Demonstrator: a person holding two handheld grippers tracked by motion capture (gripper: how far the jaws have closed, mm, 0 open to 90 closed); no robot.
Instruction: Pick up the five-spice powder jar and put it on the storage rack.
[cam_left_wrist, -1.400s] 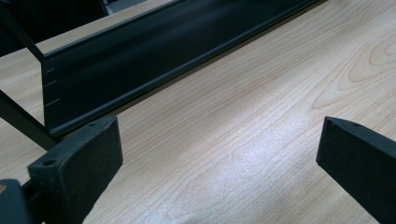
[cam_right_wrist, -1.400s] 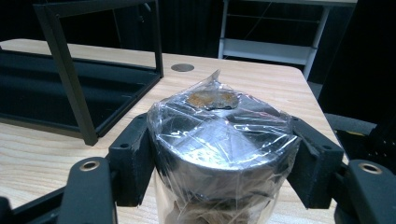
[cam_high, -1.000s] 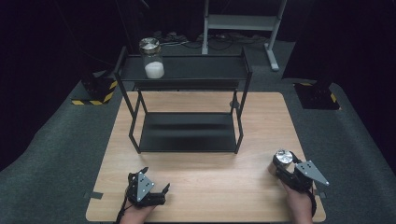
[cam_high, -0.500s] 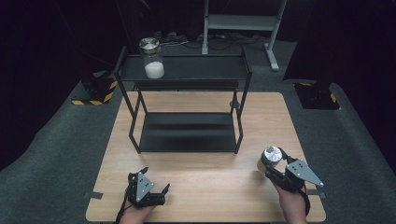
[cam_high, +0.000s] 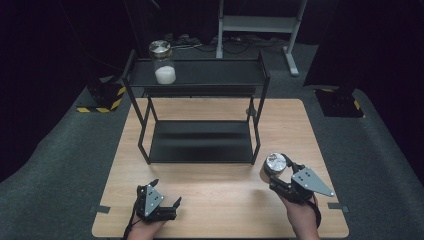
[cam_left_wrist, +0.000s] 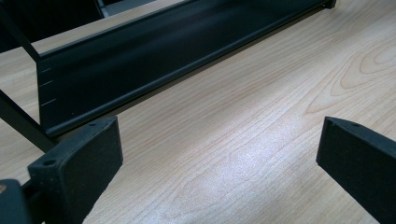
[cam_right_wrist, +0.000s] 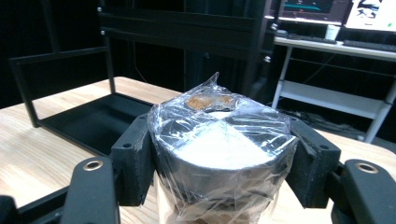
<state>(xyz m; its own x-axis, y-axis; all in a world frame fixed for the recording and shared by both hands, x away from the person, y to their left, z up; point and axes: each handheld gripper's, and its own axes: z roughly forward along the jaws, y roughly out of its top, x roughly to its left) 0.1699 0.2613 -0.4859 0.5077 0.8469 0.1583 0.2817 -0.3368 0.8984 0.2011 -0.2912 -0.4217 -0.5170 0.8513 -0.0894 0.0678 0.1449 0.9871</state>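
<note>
The wrapped jar (cam_high: 274, 165) sits clamped in the right gripper (cam_high: 278, 176), above the table (cam_high: 300, 125) near its right edge, just off the black shelf rack's (cam_high: 200, 150) front corner. The left gripper (cam_high: 165, 202) rests released near the front edge.

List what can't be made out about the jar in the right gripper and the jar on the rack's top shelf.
- Held jar: in the right gripper view, plastic wrap and the right gripper cover its sides; its base is cut off by the bottom edge. Contents can't be told.
- Same jar in the high view: too small to tell whether it has cleared the table.
- Shelf jar: white contents too small to identify.
</note>
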